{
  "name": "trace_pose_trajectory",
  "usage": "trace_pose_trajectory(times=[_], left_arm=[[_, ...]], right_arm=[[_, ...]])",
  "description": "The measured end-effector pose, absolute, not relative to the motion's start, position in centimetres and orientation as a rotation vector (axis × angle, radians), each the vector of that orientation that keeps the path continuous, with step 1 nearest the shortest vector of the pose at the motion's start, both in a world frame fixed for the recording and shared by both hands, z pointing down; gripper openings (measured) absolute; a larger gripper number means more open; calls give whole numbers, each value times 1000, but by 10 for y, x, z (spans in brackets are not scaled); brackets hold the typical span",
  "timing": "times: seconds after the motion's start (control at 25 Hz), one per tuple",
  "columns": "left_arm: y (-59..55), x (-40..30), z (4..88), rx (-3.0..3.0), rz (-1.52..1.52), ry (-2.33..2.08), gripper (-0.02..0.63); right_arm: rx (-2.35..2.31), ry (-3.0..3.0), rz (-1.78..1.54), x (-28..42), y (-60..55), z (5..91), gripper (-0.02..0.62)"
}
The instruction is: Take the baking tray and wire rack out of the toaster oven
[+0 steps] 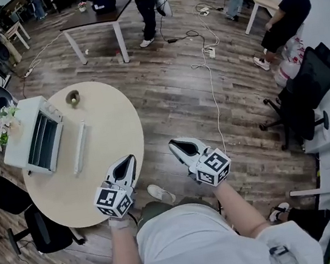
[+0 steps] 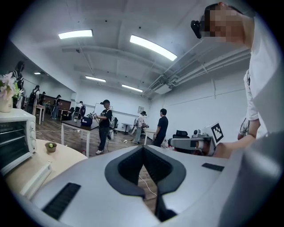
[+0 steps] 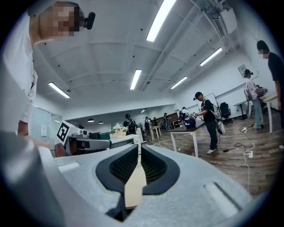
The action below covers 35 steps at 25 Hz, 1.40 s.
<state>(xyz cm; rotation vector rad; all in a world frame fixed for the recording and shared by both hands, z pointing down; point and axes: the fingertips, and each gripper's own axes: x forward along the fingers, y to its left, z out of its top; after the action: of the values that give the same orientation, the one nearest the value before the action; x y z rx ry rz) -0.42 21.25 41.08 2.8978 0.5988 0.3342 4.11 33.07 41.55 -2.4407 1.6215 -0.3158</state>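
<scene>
Beige and round, the counter (image 1: 105,122) stands on a wood-plank floor (image 1: 171,90) in an open office where people (image 1: 286,15) stand. A white toaster oven (image 1: 31,139) sits at its left edge, with the wire rack (image 2: 13,137) inside. The left hand-held gripper (image 1: 130,159) hangs over the near edge and the right hand-held gripper (image 1: 174,143) over the floor, both closed and empty.

Toaster oven (image 1: 33,137) stands on the table's (image 1: 111,121) left side.
</scene>
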Motion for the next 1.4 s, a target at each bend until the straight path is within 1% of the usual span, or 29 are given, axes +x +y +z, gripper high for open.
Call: trace_pose_trajectory(times=[0.28, 0.64, 0.92, 1.4], left_arm=[[145, 36, 417, 2880, 318, 461, 0], [51, 54, 444, 2849, 331, 249, 0], [-21, 35, 464, 2809, 313, 5, 0], [-94, -13, 498, 2686, 320, -370, 0]], right_arm=[[-2419, 1745, -393, 90, 263, 420, 26], [-2328, 1918, -479, 133, 158, 433, 26], [-2219, 2103, -550, 131, 78, 452, 26], [-1929, 2393, -683, 115, -29, 486, 26]])
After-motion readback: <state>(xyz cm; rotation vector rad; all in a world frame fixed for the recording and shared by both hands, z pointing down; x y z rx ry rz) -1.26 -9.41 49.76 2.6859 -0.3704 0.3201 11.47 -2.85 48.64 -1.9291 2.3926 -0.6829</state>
